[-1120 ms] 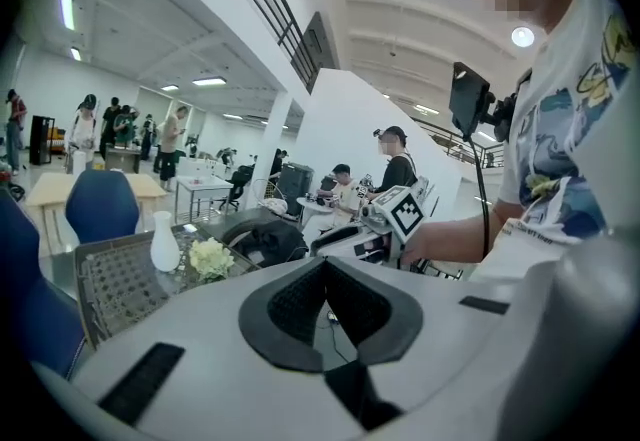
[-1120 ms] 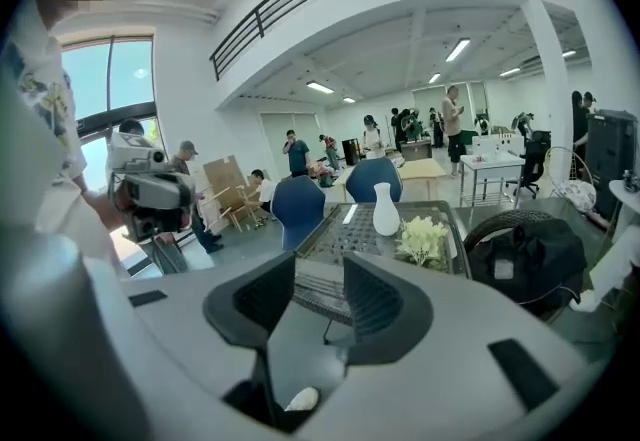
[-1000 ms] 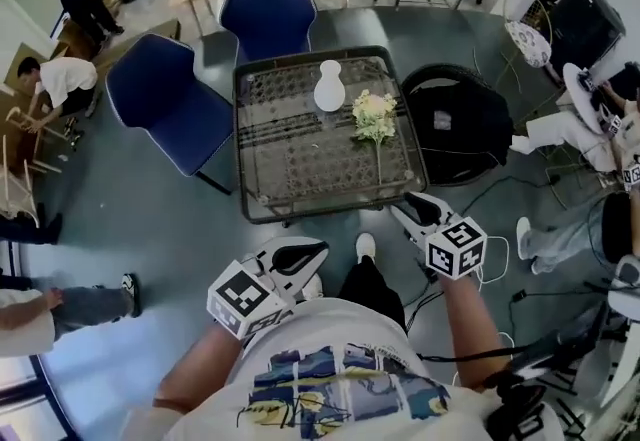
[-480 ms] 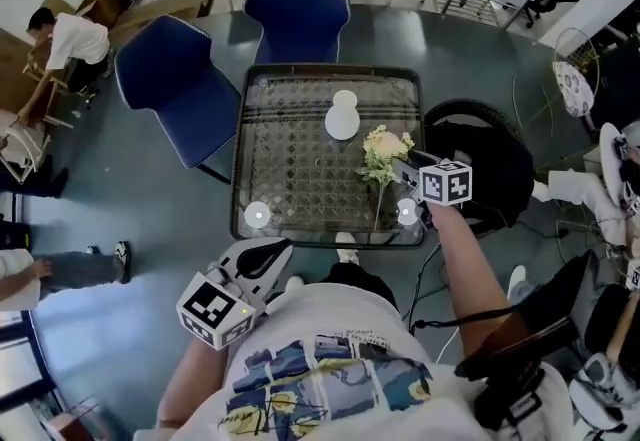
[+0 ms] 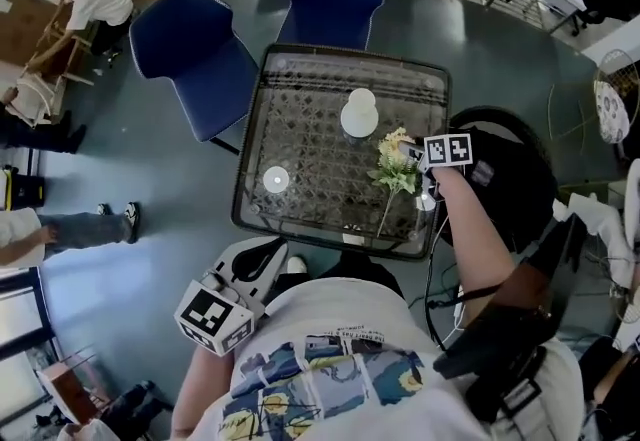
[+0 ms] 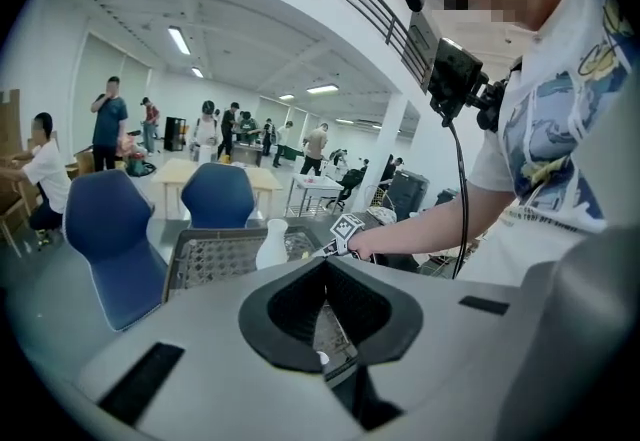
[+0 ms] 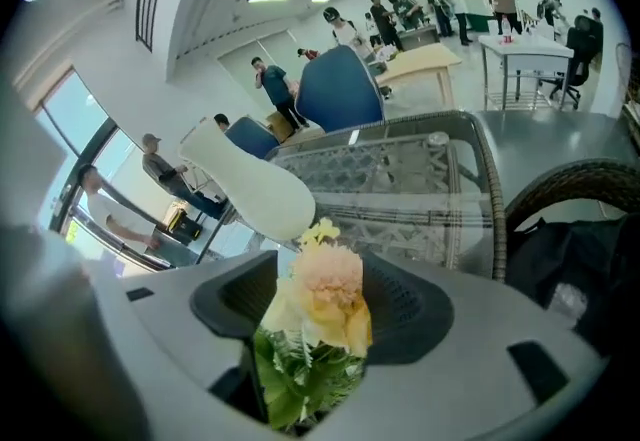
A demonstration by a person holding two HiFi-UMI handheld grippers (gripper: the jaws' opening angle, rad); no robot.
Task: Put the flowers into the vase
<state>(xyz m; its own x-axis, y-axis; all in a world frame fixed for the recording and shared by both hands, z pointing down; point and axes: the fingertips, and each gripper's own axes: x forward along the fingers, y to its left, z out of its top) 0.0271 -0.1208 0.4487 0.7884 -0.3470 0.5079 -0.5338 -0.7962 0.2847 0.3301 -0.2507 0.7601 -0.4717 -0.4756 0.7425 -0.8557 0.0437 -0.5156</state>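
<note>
My right jaws were opening on the right gripper (image 5: 412, 153) (image 7: 318, 321), with the flowers (image 5: 396, 169) (image 7: 318, 314) sitting right between them. The pads stood wide on either side, and as far as I could see they weren't pressing on the bunch. A second earlier that gripper was back by my knee, off the near edge of the tabletop (image 5: 300, 144). Half a second ago it had only got as far as the right side of the bunch. Now it had come in over the tabletop and was down at the flower heads.

The flowers hadn't budged the whole time. They still lay flat on the glass with the blooms toward the vase (image 5: 359, 114) (image 7: 250, 184) and the stem pointing back at me. They were just beside the vase on its right, so not in it yet. The vase stood upright in the same spot near the middle of the tabletop.

My left gripper (image 5: 270, 254) (image 6: 325, 264) was pretty boring. Its jaws were together with nothing in them, and it stayed low by my stomach, off the near edge, same as before. Its own view looked across at the vase (image 6: 272, 244) and my right arm. The two blue chairs (image 5: 195, 59) sat on the far side.
</note>
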